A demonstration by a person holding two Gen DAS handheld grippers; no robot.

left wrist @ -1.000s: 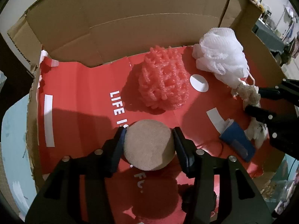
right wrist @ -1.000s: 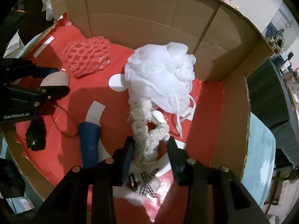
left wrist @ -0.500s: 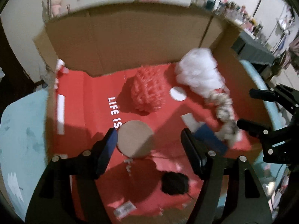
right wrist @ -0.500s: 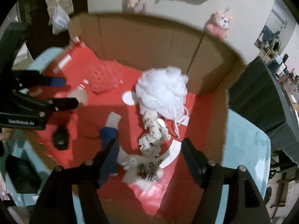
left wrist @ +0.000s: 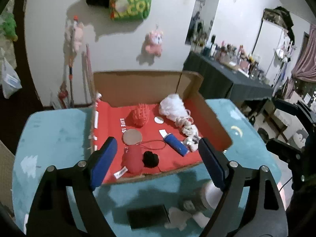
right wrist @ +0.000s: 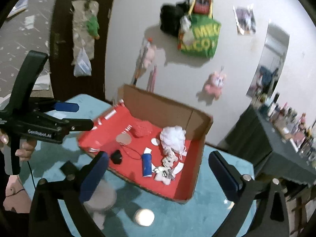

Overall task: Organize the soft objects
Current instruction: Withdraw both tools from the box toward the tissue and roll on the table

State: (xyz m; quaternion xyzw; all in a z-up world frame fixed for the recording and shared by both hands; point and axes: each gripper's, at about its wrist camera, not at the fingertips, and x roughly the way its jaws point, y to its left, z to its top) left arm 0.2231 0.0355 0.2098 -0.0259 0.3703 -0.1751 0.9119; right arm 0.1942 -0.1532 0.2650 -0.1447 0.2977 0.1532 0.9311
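Soft objects: white loofah (left wrist: 172, 107), red mesh ball (left wrist: 139, 114), round pad (left wrist: 132, 136) lying in cardboard box (left wrist: 213, 118) on tabletop (left wrist: 57, 130)
Left gripper (left wrist: 157, 159): jaws opening, holding nothing
Right gripper (right wrist: 158, 172): jaws opening, holding nothing

The shallow brown corrugated-cardboard box (left wrist: 138, 87) has matt, raw walls and a smoother red printed paper lining. In it lie a fluffy white mesh bath pouf (left wrist: 172, 107), a knotted cream cotton rope (left wrist: 186, 125), a bumpy coral-red netted sponge (left wrist: 139, 116), a flat round tan fibre pad (left wrist: 132, 137), a red fabric pouch (left wrist: 133, 161) with a sewn white label, a fuzzy black pom-pom (left wrist: 150, 159) and a smooth blue cylinder (left wrist: 176, 144). The teal worktop (left wrist: 55, 134) looks like short-pile, matt cloth. The left gripper (left wrist: 156, 162) is matt black plastic with blue rubbery pads and shiny metal screws.
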